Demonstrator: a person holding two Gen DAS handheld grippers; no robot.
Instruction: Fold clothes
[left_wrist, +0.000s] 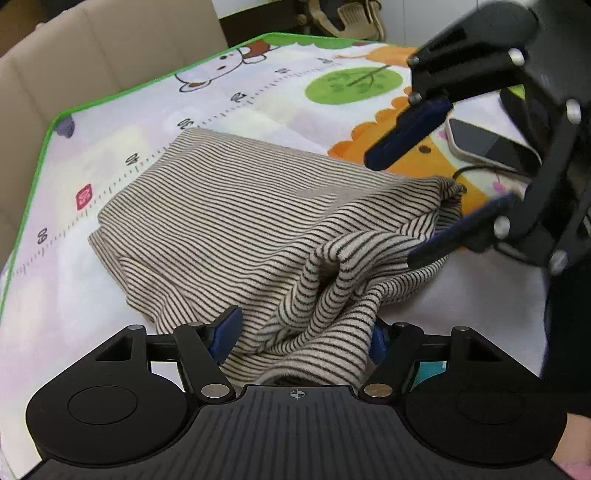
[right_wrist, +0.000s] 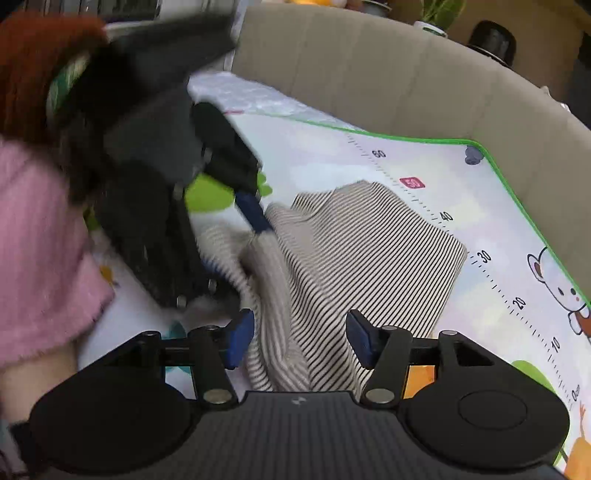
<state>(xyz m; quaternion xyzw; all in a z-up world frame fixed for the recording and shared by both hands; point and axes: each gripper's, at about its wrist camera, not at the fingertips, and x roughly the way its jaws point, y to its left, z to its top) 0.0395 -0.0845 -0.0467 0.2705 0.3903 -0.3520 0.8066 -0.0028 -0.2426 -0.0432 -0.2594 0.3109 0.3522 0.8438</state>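
Right now a striped knit garment (left_wrist: 236, 221) is lying partly folded on a cartoon play mat (left_wrist: 122, 122) with a green border and a printed ruler scale, and everything else is sitting around that garment. Its flat, folded part is resting on the mat beside the ruler marks, while the near edge is bunching up into loose ridges toward both grippers.

The left gripper (left_wrist: 303, 332) is sitting at the garment's near edge with its blue-padded fingers spread wide apart; a thick bunch of striped fabric is lying in the gap between them, but the pictures are not showing whether the pads are actually pressing on it.

The right gripper (left_wrist: 417, 206) is coming in at the garment's raised corner, seen blurred in the left wrist view. Its fingers are standing well apart: the upper blue finger (left_wrist: 410, 134) is hanging above the fabric, while the lower one is lying against the lifted corner. In the right wrist view its own fingers (right_wrist: 242, 338) are also wide open, with striped cloth running under and between them, gripped by neither.

Beyond that raised corner, a smartphone (left_wrist: 487, 146) is lying on the mat. A beige padded backrest (left_wrist: 96, 51) is curving around the mat's far edge, past the garment. A pink fuzzy sleeve (right_wrist: 40, 251) is showing beside the left gripper.
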